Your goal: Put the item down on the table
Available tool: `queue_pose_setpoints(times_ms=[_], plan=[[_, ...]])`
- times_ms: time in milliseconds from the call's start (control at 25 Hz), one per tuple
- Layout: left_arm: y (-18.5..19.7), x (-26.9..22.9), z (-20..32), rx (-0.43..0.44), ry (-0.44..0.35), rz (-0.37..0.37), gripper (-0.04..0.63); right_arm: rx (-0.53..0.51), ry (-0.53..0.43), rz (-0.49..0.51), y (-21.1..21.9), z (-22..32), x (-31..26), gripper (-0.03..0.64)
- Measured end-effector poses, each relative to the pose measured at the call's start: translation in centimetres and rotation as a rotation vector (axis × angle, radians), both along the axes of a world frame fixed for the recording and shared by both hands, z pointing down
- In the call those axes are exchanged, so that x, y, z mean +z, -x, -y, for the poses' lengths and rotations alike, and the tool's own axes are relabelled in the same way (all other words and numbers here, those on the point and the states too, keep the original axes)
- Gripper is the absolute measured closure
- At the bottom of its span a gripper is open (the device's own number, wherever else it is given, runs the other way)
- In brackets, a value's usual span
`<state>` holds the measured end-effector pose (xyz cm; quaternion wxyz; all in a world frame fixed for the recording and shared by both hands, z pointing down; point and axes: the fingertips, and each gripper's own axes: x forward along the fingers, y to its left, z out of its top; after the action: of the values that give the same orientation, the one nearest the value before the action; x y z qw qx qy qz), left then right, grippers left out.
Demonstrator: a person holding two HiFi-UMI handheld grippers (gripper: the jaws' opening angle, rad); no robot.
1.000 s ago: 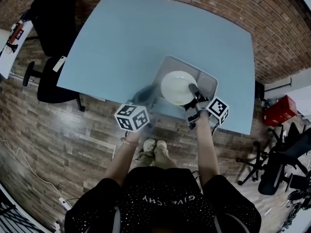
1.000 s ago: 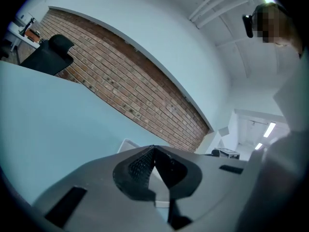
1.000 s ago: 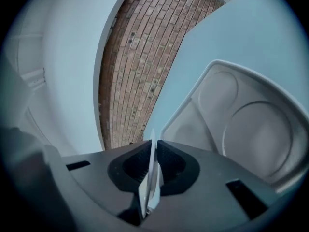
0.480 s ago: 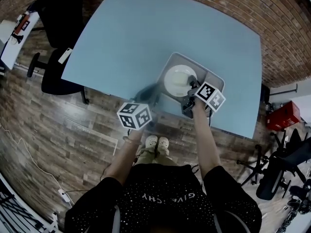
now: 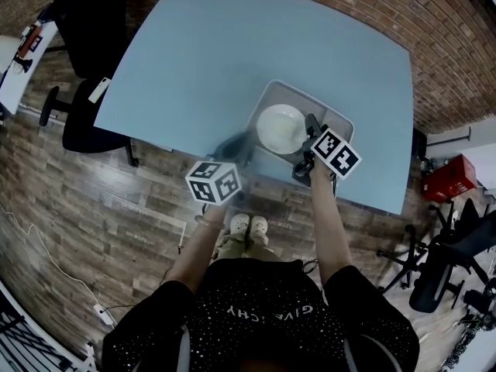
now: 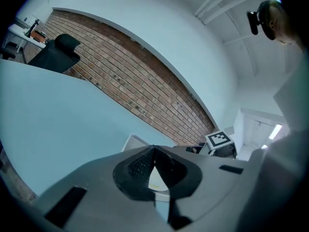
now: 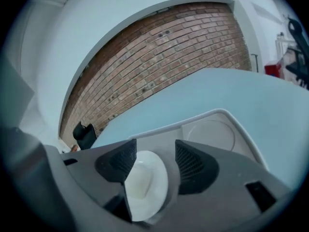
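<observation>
A white plate lies in a grey compartment tray near the front edge of the blue table. My right gripper reaches over the plate's right rim. In the right gripper view its jaws stand apart, open, and the plate shows in the gap close to the left one. I cannot tell if either jaw touches it. My left gripper hovers at the table edge, left of the tray. It is shut and holds nothing.
The tray has a round empty compartment to the right of the plate. A black office chair stands on the wood floor left of the table. A brick wall runs behind and to the right.
My right gripper has moved forward from the table's front edge to the plate's right rim. The plate lies in the tray as before. The left gripper has barely moved.
</observation>
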<state>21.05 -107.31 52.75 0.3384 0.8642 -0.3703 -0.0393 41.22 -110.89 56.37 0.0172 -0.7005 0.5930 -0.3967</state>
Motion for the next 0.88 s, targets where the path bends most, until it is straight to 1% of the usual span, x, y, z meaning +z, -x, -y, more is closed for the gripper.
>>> queue_pose_setpoints(times_ms=[40, 80, 120, 160, 200, 240, 280, 320, 400, 560, 880], plan=[[-0.2, -0.1, -0.2, 0.003, 0.0, -0.002, 0.586, -0.006, -0.035, 0.085, 0.2, -0.4, -0.5, 0.357], [-0.4, -0.1, -0.4, 0.005, -0.001, -0.003, 0.586, -0.023, -0.078, 0.202, 0.7, -0.8, -1.1, 0.36], [-0.6, -0.2, -0.6, 0.008, -0.001, -0.003, 0.586, -0.037, -0.126, 0.335, 1.2, -1.2, -1.7, 0.425], [-0.9, -0.3, -0.9, 0.01, -0.001, -0.003, 0.586, -0.038, -0.177, 0.464, 1.6, -1.7, -2.4, 0.581], [-1.1, -0.4, -1.1, 0.012, -0.001, -0.003, 0.586, -0.031, -0.226, 0.575, 1.8, -2.2, -3.1, 0.604], [-1.3, -0.5, -1.3, 0.013, -0.002, -0.004, 0.586, -0.029, -0.266, 0.66, 1.9, -2.8, -3.8, 0.604], [-1.5, -0.7, -1.6, 0.013, -0.004, -0.006, 0.586, -0.034, -0.295, 0.715, 2.1, -3.3, -4.4, 0.604], [-1.7, -0.9, -1.8, 0.012, -0.006, -0.01, 0.586, -0.042, -0.311, 0.741, 2.2, -3.9, -4.8, 0.604], [-1.9, -1.3, -2.3, 0.01, -0.009, -0.013, 0.586, -0.062, -0.324, 0.753, 2.5, -4.9, -5.5, 0.604], [-2.8, -2.0, -3.2, 0.011, -0.017, -0.017, 0.586, -0.097, -0.349, 0.757, 2.9, -6.4, -6.6, 0.604], [-3.6, -2.4, -4.6, 0.009, -0.019, -0.02, 0.586, -0.135, -0.344, 0.737, 2.9, -7.4, -7.2, 0.604]])
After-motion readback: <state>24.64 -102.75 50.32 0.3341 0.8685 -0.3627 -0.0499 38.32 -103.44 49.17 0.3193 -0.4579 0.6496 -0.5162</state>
